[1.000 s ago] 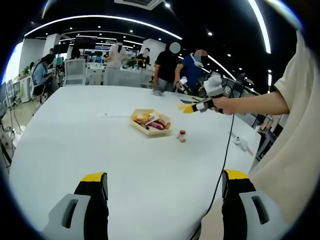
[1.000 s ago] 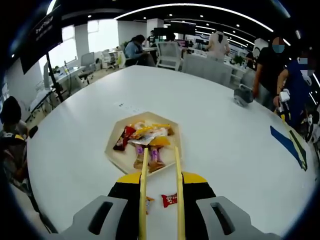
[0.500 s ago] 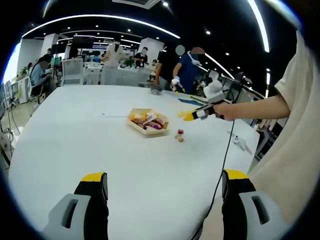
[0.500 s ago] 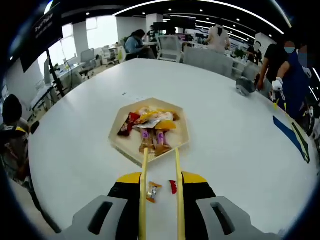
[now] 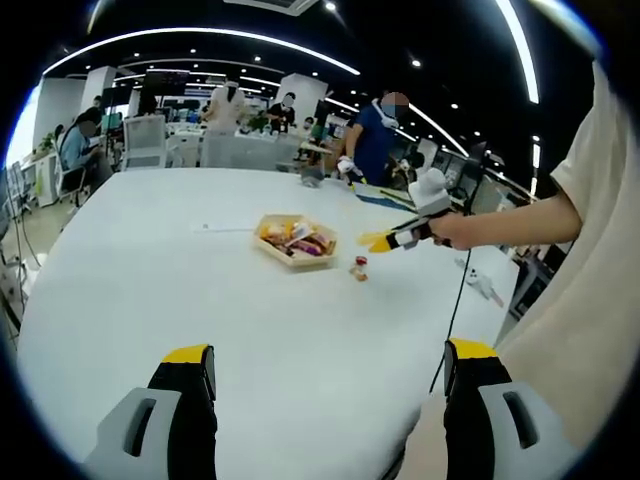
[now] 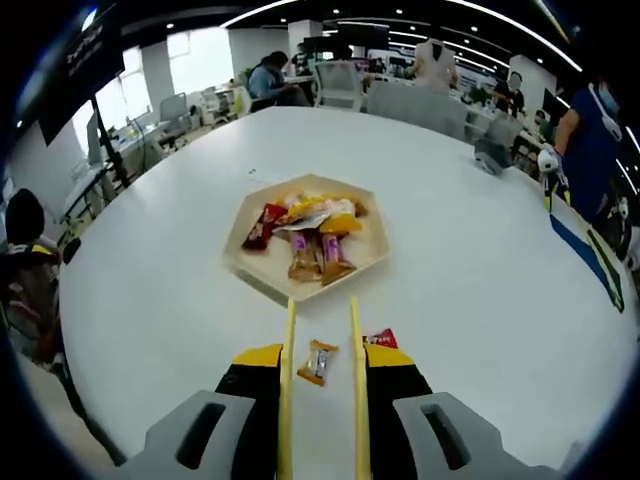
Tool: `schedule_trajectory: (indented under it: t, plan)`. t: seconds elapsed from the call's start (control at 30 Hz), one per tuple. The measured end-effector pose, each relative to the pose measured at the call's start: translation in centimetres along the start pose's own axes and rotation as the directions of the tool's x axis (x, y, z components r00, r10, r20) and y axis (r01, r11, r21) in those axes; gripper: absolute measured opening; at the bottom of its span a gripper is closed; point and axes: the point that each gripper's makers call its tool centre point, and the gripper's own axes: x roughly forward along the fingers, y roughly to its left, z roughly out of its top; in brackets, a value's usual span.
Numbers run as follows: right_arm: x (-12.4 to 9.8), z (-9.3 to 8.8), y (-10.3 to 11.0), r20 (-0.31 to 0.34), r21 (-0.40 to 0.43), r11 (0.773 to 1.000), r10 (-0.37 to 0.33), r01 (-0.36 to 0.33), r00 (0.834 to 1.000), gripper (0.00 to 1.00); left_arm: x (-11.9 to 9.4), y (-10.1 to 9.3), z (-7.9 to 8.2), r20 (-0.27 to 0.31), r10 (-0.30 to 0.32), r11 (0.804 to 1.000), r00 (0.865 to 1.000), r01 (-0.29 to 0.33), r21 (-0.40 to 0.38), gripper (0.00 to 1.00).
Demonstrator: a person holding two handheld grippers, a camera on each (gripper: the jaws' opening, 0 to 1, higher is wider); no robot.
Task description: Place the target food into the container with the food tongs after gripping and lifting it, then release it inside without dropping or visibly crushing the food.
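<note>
In the right gripper view the food tongs (image 6: 320,330) run up from the bottom centre, clamped in the right gripper (image 6: 320,400), whose jaws are closed on their handles while the two tong arms stand apart with nothing between them. Between the tong tips, low in the frame, lies a small orange-wrapped snack (image 6: 319,361) on the white table (image 6: 480,260); a red-wrapped snack (image 6: 380,339) lies just right of the right arm. Both look light, crinkly and slippery, so a gentle pinch across the middle of the wrapper seems wisest. The hexagonal tray (image 6: 250,262) above centre holds perhaps seven or eight wrapped pieces; overlap blurs the count. The left gripper (image 5: 325,395) stands wide open, empty.
</note>
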Motion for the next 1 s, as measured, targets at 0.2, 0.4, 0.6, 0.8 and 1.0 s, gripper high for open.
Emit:
schedule_trajectory:
  t: [0.2, 0.4, 0.6, 0.8, 1.0]
  plan:
    - [0.6, -1.2, 0.7, -0.025, 0.013, 1.0, 0.012, -0.011, 1.0, 0.28, -0.1, -0.1, -0.2, -0.004, 0.002, 1.0, 1.0, -0.002, -0.005, 0.95]
    - [1.0, -2.0, 1.0, -0.042, 0.033, 0.999, 0.018, -0.017, 0.999, 0.28, -0.3, -0.1, -0.5, -0.007, 0.006, 1.0, 1.0, -0.006, -0.009, 0.95]
    - [1.5, -3.5, 0.9, -0.071, 0.052, 0.999, 0.02, -0.016, 0.997, 0.28, -0.5, 0.0, -0.7, -0.011, 0.009, 1.0, 1.0, -0.009, -0.011, 0.95]
    - [1.7, -4.3, 0.9, -0.093, 0.058, 0.998, 0.024, -0.018, 0.995, 0.28, -0.4, 0.1, -0.7, -0.013, 0.01, 1.0, 1.0, -0.01, -0.012, 0.95]
    - [2.1, -4.6, 0.5, -0.109, 0.054, 0.998, 0.02, -0.014, 0.994, 0.28, -0.3, 0.1, -0.7, -0.019, 0.01, 1.0, 1.0, -0.01, -0.013, 0.95]
